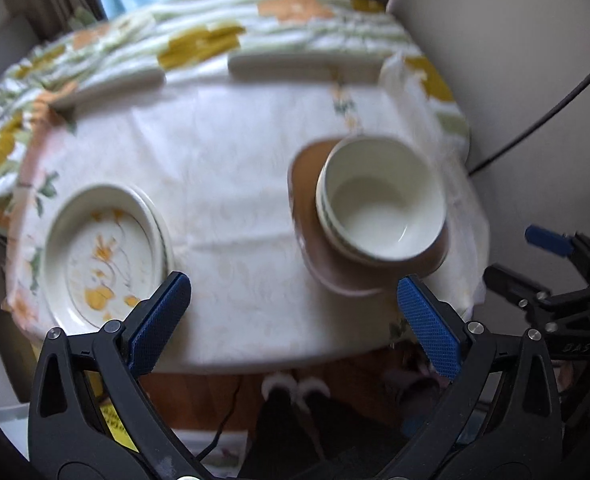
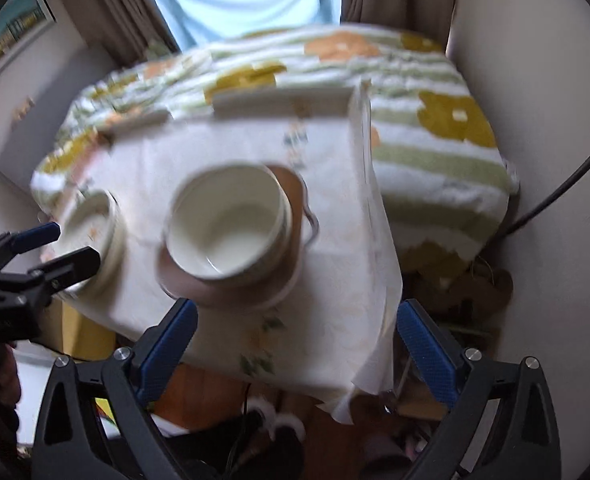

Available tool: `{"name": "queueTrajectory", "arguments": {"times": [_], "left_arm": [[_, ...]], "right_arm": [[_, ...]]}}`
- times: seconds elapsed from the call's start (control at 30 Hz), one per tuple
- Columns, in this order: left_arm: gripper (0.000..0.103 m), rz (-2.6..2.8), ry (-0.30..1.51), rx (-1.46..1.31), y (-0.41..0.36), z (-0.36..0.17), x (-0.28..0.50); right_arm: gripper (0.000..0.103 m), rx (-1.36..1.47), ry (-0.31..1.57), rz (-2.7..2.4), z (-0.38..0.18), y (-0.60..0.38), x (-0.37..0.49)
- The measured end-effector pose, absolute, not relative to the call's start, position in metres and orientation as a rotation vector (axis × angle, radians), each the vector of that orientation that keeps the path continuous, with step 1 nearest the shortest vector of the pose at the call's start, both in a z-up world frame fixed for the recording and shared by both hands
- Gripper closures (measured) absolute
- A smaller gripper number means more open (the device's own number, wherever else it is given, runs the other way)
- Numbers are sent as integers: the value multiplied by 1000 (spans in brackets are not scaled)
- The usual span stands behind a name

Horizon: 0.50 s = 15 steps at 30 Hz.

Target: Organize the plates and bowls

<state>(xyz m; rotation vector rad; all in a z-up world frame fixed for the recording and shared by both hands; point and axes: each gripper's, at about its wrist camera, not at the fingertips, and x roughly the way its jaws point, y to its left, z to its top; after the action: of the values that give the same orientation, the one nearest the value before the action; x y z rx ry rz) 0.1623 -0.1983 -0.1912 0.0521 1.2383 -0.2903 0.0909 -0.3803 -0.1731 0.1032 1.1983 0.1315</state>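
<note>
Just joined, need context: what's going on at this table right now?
A person holds two black grippers with blue pads over a table with a pale floral tablecloth. Both the left gripper and the right gripper are open and hold nothing. The white bowls sit stacked on a brown plate; the cream floral plates are stacked at the left.

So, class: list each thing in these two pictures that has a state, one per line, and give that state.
Left claw: open, nothing between its fingers.
Right claw: open, nothing between its fingers.
White bowl: upright, empty, resting on the brown plate.
Brown plate: flat on the table, under the bowl.
Floral plates: stacked, top one empty.
Tablecloth: spread over the table, creased.
</note>
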Motion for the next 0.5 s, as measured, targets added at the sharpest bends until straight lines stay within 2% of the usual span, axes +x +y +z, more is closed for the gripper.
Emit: {"name": "queueTrajectory", "arguments": {"times": [0.2,0.3,0.37,0.5], "left_arm": [[1,-311,1351,72,-207,-233,179],[7,-312,1390,104,-214,-248,189],[10,-312,1412,126,-218,-256,194],[25,-324,1449,147,-224,-267,202]], "right_arm": [[4,1,1282,141,-197,-377,113],[5,-40,1327,160,-209,-376,128],[15,-85,1363,173,-217,-373,136],[21,-134,1435,207,-236,-369,150]]}}
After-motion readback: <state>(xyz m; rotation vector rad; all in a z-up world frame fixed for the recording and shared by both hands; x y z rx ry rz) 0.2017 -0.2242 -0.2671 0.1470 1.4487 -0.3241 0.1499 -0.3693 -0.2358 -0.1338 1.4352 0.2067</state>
